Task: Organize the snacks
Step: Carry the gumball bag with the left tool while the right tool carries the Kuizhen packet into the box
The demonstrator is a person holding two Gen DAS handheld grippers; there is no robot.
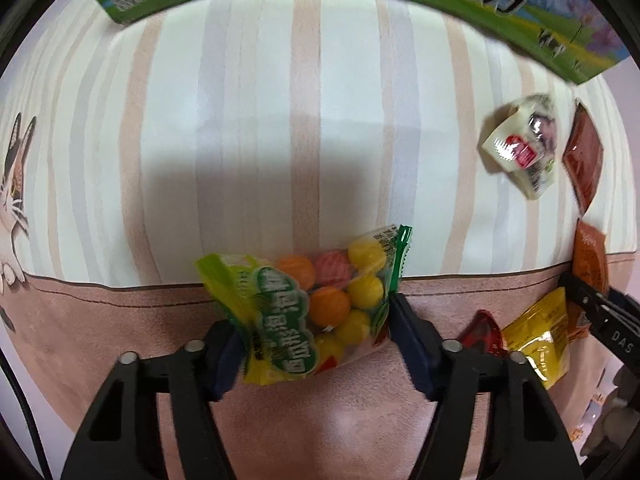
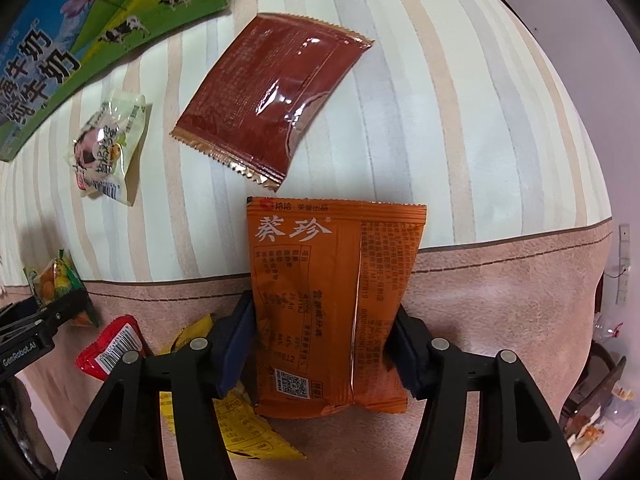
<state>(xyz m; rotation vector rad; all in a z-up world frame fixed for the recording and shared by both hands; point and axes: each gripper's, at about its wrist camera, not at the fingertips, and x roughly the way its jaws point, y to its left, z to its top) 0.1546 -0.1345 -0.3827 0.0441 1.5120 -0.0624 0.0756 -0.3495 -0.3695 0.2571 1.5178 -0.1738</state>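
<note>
My left gripper (image 1: 312,328) is shut on a clear bag of coloured candy balls (image 1: 320,300) and holds it above the pink border of the cloth. My right gripper (image 2: 324,344) is shut on an orange snack packet (image 2: 332,304) with white characters. The left gripper also shows at the left of the right wrist view (image 2: 56,312). On the striped cloth lie a dark red packet (image 2: 276,92) and a cream wrapped snack (image 2: 108,148). A yellow packet (image 1: 540,336) and a red packet (image 1: 482,330) lie on the pink border.
A green milk carton box (image 2: 80,40) stands at the far edge of the striped tablecloth (image 1: 280,120). It also spans the top of the left wrist view (image 1: 520,12). A cat picture (image 1: 12,200) is on the cloth's left side. The table's right edge curves off at the right.
</note>
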